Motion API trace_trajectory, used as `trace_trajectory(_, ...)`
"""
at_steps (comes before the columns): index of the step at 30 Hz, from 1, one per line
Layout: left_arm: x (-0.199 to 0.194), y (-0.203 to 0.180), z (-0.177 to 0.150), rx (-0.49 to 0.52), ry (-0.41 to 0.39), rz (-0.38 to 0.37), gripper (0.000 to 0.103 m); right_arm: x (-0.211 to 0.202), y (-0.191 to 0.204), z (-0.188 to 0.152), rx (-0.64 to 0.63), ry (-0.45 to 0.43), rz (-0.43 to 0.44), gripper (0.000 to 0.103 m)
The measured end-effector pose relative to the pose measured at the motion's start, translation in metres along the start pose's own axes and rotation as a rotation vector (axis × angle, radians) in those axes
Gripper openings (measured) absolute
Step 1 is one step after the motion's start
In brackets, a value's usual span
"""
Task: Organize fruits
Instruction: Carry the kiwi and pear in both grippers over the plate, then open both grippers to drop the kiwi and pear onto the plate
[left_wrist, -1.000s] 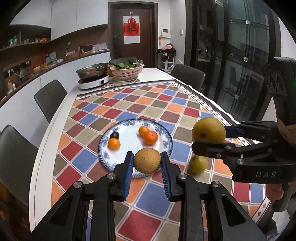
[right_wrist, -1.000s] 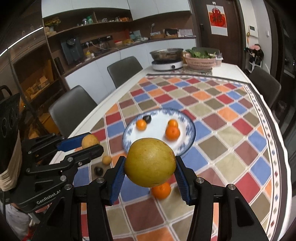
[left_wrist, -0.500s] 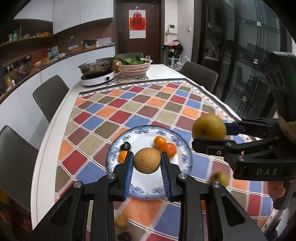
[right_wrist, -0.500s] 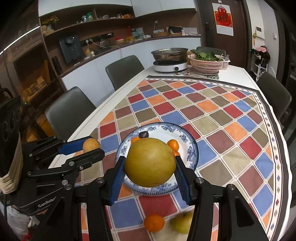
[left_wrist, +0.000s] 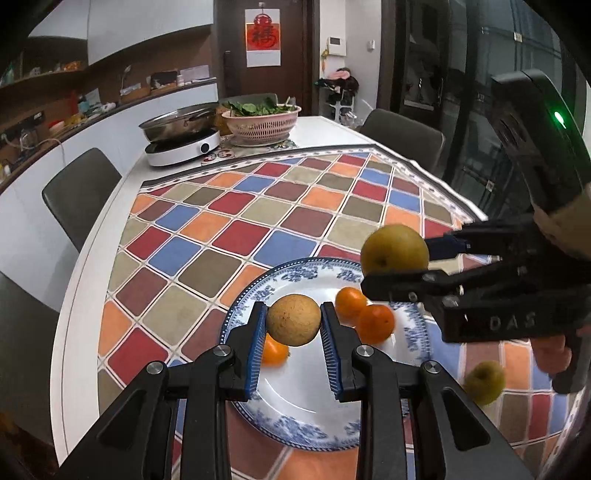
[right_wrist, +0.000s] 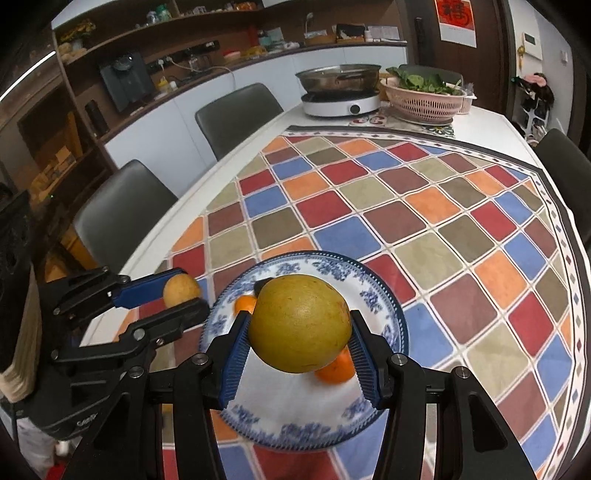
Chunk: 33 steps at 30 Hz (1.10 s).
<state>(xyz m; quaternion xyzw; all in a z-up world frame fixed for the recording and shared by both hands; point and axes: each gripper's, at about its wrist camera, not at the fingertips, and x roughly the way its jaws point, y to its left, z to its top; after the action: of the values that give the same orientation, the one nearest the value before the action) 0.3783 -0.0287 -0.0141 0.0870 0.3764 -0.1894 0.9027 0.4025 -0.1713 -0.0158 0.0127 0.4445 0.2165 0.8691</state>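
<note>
Both grippers have advanced over the plate (left_wrist: 295, 424) since half a second ago, when its rim sat just ahead of the left jaws; now the white centre lies directly beneath and between them.

At left, the left gripper (left_wrist: 293, 325) has its blue-padded jaws closed at a narrow spread on a small brown fruit (left_wrist: 293, 325), pinched across its middle and held clear above the plate, apparently so it can be set down among the fruit already there. It is round, tan and rough-skinned with a dull, speckled surface. Just below the left jaw a small orange (left_wrist: 275, 352) rests on the plate; beyond the right jaw two more oranges (left_wrist: 375, 321) sit touching each other.

At right, the right gripper (right_wrist: 300, 334) has wider-set jaws clamped on a pear (right_wrist: 300, 334), which is large, yellow-green and smooth with faint russet flecks, held above the plate's near half. Gripping at the widest part likely keeps the heavy fruit from slipping. An orange (right_wrist: 334, 371) shows under it, touching the plate. Off the plate, outside the right jaws, a small green fruit (left_wrist: 484, 382) lies on the chequered tabletop (left_wrist: 236, 236), not yet gathered.
</note>
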Motion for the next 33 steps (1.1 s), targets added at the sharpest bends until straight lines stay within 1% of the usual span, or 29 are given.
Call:
trace_trajectory(6, 0.031, 0.007, -0.003, 0.001, 0.052, -0.019, 0.029, 0.034, -0.009, 0.01, -0.015, 0.058, -0.006, 0.053)
trace_trajectory(11, 0.054, 0.008, -0.007, 0.003, 0.105, -0.032, 0.029, 0.059, -0.019, 0.015, 0.026, 0.085, 0.019, 0.053)
trace_trajectory(20, 0.072, 0.01, -0.011, -0.003, 0.144, -0.047, 0.029, 0.094, -0.023, 0.023, 0.032, 0.13, 0.042, 0.053)
trace_trajectory(25, 0.079, 0.011, -0.012, -0.004, 0.159, -0.054, 0.031, 0.106, -0.028, 0.022, 0.043, 0.151, 0.04, 0.053)
trace_trajectory(27, 0.08, 0.011, -0.012, -0.009, 0.161, -0.059, 0.036, 0.107, -0.029, 0.021, 0.046, 0.147, 0.039, 0.053)
trace_trajectory(29, 0.08, 0.01, -0.011, -0.017, 0.164, -0.057, 0.039, 0.107, -0.03, 0.021, 0.046, 0.145, 0.039, 0.053)
trace_trajectory(33, 0.076, 0.006, -0.012, -0.016, 0.169, -0.059, 0.04, 0.096, -0.031, 0.021, 0.071, 0.115, 0.062, 0.055)
